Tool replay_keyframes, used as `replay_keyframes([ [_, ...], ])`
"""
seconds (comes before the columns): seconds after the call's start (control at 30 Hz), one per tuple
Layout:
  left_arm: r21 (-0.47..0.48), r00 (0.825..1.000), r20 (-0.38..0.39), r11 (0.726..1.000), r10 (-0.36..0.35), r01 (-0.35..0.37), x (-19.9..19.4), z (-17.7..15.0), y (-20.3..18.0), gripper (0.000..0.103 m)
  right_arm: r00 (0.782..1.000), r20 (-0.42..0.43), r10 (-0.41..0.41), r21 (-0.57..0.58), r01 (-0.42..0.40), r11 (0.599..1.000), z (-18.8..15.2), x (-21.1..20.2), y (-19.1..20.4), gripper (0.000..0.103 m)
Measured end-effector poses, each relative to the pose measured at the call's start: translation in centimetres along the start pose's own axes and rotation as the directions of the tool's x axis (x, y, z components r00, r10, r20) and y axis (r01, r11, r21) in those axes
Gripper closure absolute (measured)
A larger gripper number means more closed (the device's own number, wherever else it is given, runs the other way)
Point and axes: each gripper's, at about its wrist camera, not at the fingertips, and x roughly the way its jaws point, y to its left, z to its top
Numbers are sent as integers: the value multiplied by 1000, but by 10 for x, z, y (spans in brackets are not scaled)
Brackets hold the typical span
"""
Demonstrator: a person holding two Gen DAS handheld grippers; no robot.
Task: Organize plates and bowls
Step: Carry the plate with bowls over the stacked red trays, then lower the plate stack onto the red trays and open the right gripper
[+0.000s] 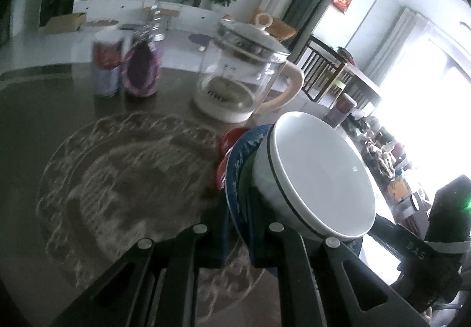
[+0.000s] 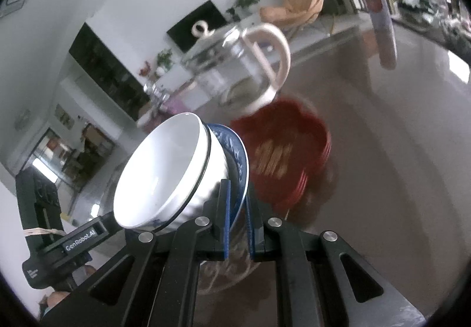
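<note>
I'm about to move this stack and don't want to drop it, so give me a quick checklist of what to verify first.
1. Left gripper shut on the blue patterned plate: ok.
2. Right gripper shut on the same plate's opposite rim: ok.
3. White bowl seated in the plate: not ok, it sits steeply tilted in both views.
4. Clear glass plate lying flat on the table below: ok.
5. Glass kettle apart from the stack: ok.
6. Red plates stacked evenly: cannot tell, blurred.
</note>
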Motion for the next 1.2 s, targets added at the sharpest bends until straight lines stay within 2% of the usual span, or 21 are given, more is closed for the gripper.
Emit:
replay_keyframes([
  [0.17, 25, 1000, -18, 1000, 12, -12, 43, 21, -11, 94, 1000, 8, -29, 16, 29, 999, 27, 24, -21, 93],
  [0.4, 45, 996, -74, 997, 59, -55, 96, 21, -7, 93, 998, -40, -57, 70, 60, 996, 28, 63, -57, 92],
  [0.47, 48, 994, -81, 997, 70, -66, 103, 17, -2, 94, 996, -64, -61, 79, 66, 995, 23, 72, -63, 92],
  [0.63, 95, 993, -76, 992, 86, -78, 104, 11, -1, 91, 996, -54, -73, 33, 75, 997, 23, 73, -63, 91],
  [0.67, 85, 993, -64, 992, 95, -89, 100, 13, -1, 90, 996, -46, -77, 28, 78, 997, 27, 72, -63, 88],
  [0.73, 58, 994, -49, 993, 102, -99, 92, 19, 1, 77, 996, -22, -87, 15, 87, 996, 31, 66, -60, 84],
  [0.77, 45, 992, -32, 991, 124, -123, 86, 22, 3, 55, 994, -12, -105, 13, 105, 994, 35, 61, -59, 75],
  [0.8, 33, 989, -8, 988, 151, -151, 79, 25, 4, 37, 993, -5, -116, 15, 116, 993, 39, 56, -58, 59],
  [0.83, 25, 985, 30, 985, 171, -172, 68, 28, 5, 33, 993, 7, -116, 19, 116, 993, 43, 49, -57, 51],
  [0.87, 27, 983, 49, 983, 180, -181, 62, 31, 5, 27, 993, 24, -114, 21, 114, 993, 46, 41, -55, 38],
  [1.0, 111, 958, 122, 956, 258, -272, 31, 28, -7, 21, 980, 91, -178, -23, 181, 983, 50, 6, -40, 25],
  [1.07, 148, 941, 154, 934, 302, -325, 18, 18, -12, 15, 971, 98, -217, -54, 222, 973, 40, -7, -32, 25],
  [1.2, 190, 934, 163, 919, 318, -346, -2, -5, -21, 15, 963, 48, -266, -84, 270, 959, 8, -14, -26, 25],
])
